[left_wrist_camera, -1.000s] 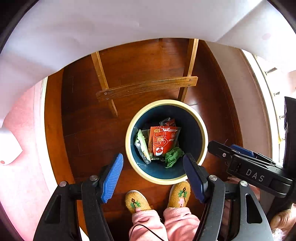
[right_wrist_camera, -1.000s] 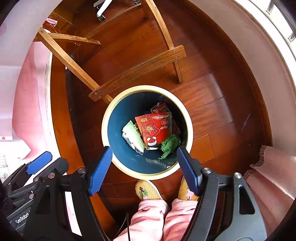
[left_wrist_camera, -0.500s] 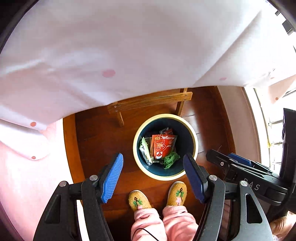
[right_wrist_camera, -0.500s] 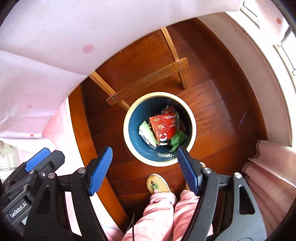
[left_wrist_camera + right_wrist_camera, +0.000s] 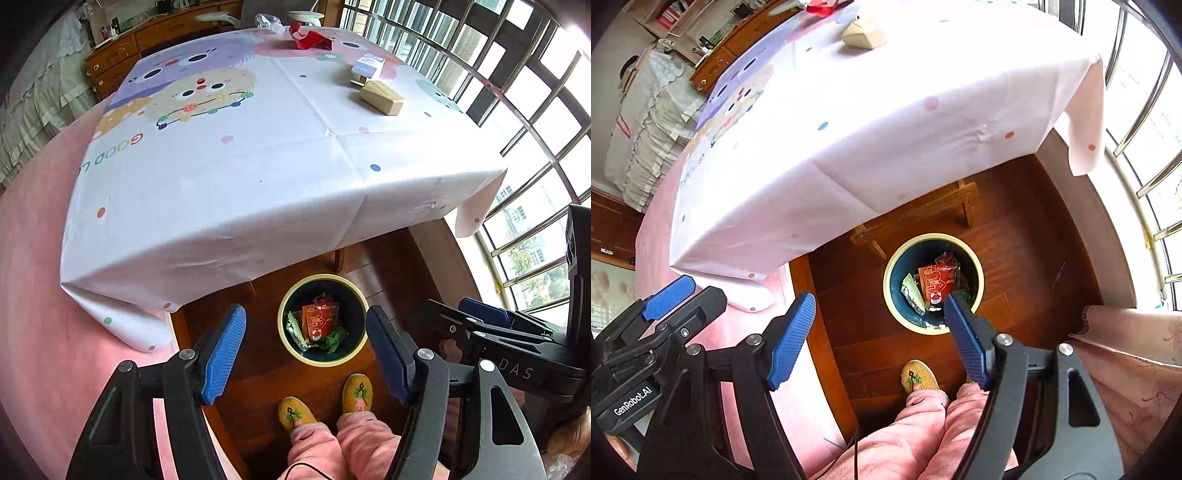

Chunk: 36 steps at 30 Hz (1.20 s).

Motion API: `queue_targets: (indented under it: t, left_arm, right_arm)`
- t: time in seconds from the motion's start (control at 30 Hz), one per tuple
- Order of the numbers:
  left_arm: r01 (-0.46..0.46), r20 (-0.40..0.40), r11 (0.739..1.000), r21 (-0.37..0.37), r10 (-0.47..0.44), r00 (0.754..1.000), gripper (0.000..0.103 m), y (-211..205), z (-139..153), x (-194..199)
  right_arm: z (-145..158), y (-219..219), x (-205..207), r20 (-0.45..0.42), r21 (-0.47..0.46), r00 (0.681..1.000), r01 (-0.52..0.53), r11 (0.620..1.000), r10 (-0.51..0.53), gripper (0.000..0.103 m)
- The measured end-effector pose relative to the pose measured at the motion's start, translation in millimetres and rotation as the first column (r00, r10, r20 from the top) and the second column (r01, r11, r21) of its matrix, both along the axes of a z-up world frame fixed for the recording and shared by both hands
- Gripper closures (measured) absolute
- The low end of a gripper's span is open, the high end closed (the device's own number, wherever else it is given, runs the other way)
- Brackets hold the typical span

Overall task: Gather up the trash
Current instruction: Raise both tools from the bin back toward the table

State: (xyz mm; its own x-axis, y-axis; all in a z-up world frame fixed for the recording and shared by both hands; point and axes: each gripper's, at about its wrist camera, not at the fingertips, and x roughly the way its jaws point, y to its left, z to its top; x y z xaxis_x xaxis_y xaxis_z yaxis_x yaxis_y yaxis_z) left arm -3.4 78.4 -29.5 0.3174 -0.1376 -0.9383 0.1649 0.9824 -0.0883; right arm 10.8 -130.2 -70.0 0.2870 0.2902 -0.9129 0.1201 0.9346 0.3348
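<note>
Both grippers are held high, tilted down over the floor, jaws spread wide and empty: the left gripper and right gripper. Trash wrappers lie inside the bin on the floor beside the tabletop.

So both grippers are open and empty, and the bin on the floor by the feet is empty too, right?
Not quite. Both grippers, left and right, are open and empty, but the bin holds trash: a red packet and green scraps, shown in the left wrist view.
</note>
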Motion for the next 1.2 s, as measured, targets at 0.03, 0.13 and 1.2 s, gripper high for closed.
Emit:
queue_targets:
  t: [0.03,0.13,1.2]
  left_arm:
    - [0.008,0.014,1.000,0.004,-0.008,1.000,0.034,1,10,0]
    - [0.023,0.061,1.000,0.011,-0.024,0.998,0.034,5,41,2]
    - [-0.085,0.137,0.994,0.070,0.074,0.988,0.034,20,64,146]
  right_arm:
    - [11,1,-2,0.009,-0.004,1.000,0.001,1.000,-0.001,0.033]
    - [44,3,-6,0.045,0.025,0.999,0.012,1.000,-0.013,0.033]
    - [29,-9,198,0.182,0.105,0.970,0.145,0.984,-0.162,0.053]
